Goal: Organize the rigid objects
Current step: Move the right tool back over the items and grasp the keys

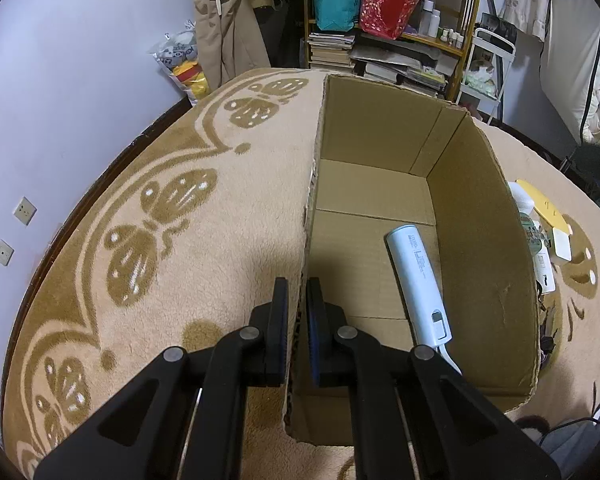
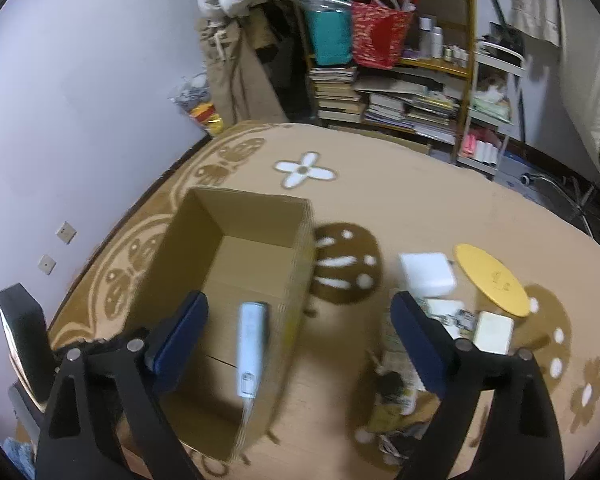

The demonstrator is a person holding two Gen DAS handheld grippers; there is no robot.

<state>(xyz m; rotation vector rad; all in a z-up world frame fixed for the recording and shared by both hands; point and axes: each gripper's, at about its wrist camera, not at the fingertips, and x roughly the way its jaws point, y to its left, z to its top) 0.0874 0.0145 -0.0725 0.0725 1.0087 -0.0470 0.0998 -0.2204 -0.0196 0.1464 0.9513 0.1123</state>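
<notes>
Left gripper (image 1: pixel 298 292), nearest the lens, clamps the left wall of the cardboard box (image 1: pixel 488 240), one pad outside and one inside, jaws nearly together on the card edge and steadying it. Inside, on the box floor near the right wall, lies one white tube-shaped device (image 1: pixel 418 280), the only item stowed so far. Right gripper (image 2: pixel 300 320) hangs above the box's right rim, jaws spread wide with nothing between them. On the carpet (image 2: pixel 420 208) right of the box remain a yellow disc (image 2: pixel 490 280), white boxes (image 2: pixel 426 272) and smaller, blurred clutter (image 2: pixel 392 392); judged from this, the task is at an early stage, with most objects still to be packed
</notes>
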